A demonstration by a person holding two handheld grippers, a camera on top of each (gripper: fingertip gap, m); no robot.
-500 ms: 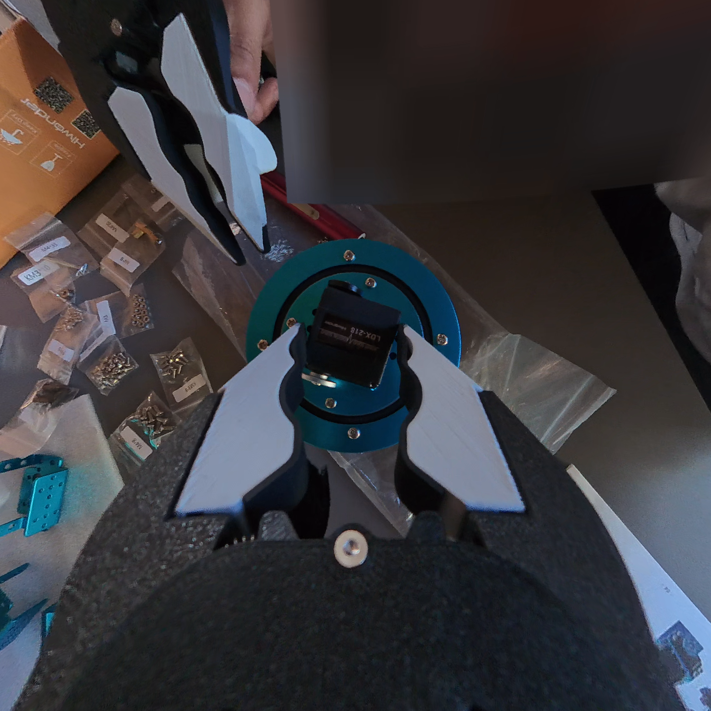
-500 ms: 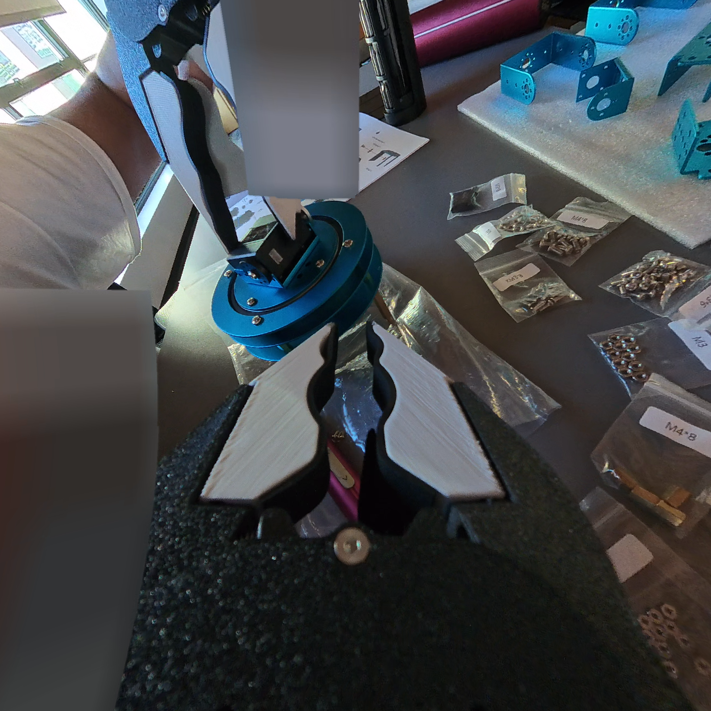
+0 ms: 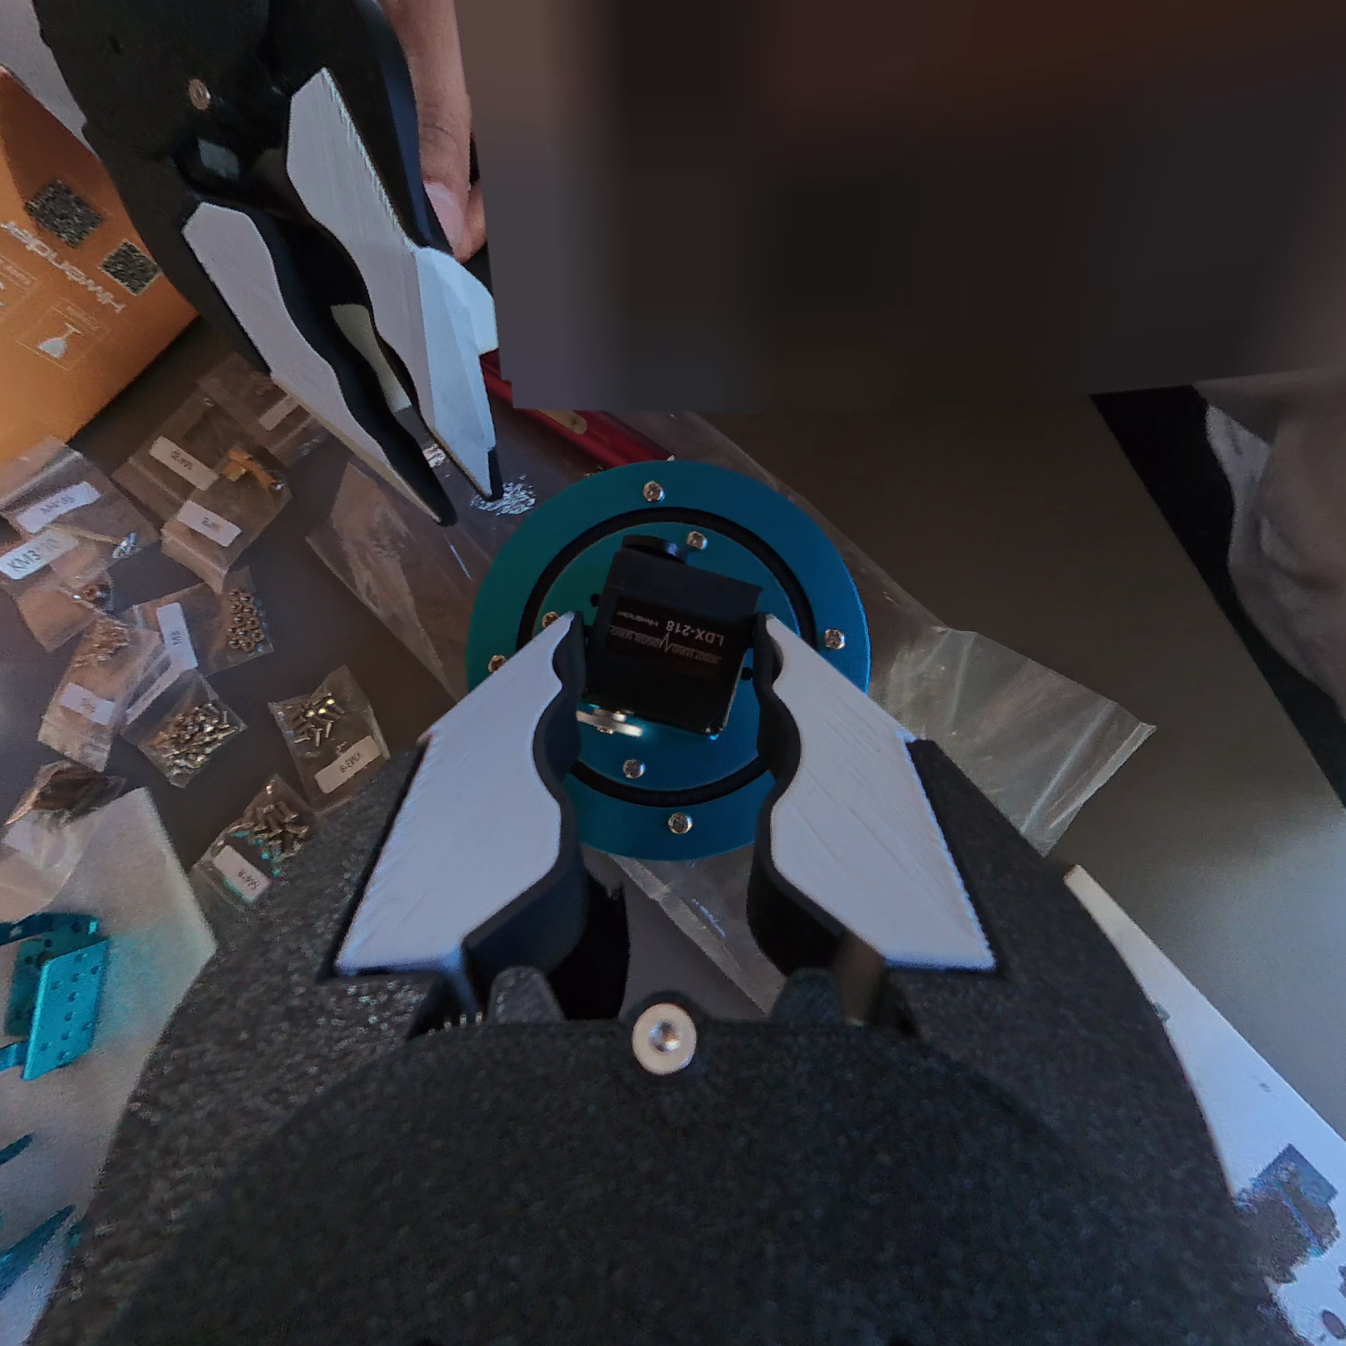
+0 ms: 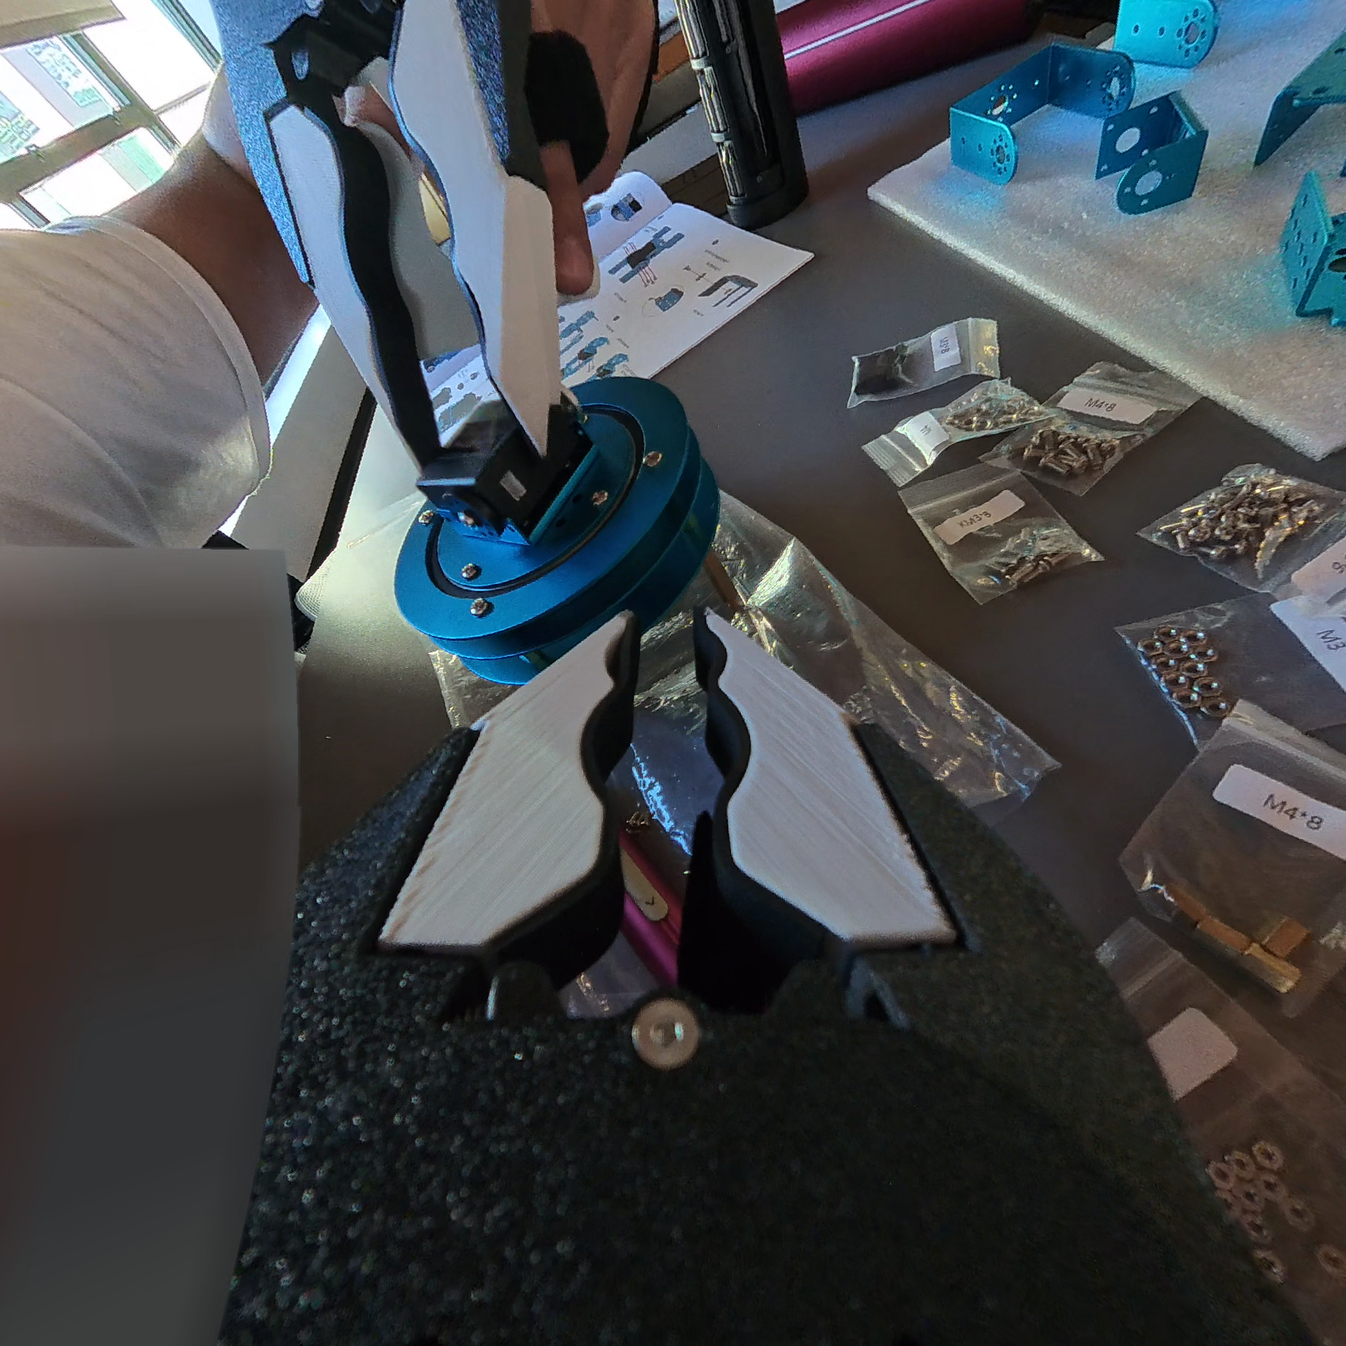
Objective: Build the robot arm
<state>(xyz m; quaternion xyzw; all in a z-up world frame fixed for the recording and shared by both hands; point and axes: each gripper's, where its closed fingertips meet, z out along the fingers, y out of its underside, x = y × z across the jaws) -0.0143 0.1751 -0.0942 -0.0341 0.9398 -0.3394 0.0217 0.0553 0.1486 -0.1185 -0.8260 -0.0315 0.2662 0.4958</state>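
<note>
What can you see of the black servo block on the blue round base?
The black servo block is a boxy black plastic-looking unit with a printed label on its top face. It sits tilted at the middle of the blue round base, in a blue bracket. The left gripper has a finger against each side.

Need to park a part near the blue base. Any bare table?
Bare grey table on the far side of the blue base, beyond the plastic bag. The other side is crowded with screw bags, foam sheet and blue brackets.
</note>
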